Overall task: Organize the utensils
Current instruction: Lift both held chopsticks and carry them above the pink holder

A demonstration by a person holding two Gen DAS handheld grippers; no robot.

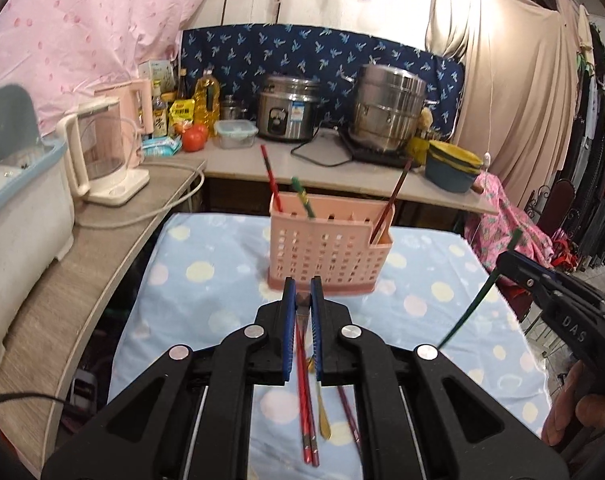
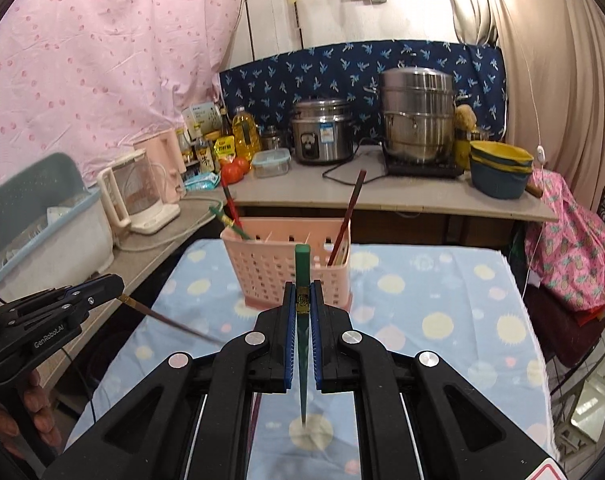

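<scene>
A pink perforated utensil holder stands on the spotted blue cloth. It holds a red chopstick, a green chopstick and a dark red chopstick. My left gripper is shut on a thin dark chopstick, held above the cloth. My right gripper is shut on a green chopstick, pointing at the holder; it also shows in the left wrist view. Red chopsticks, a gold spoon and a purple chopstick lie on the cloth under the left gripper.
A counter behind the table carries a rice cooker, steel steamer pot, stacked bowls, bottles and tomatoes. A kettle and dish rack stand on the left shelf. Clothes hang at right.
</scene>
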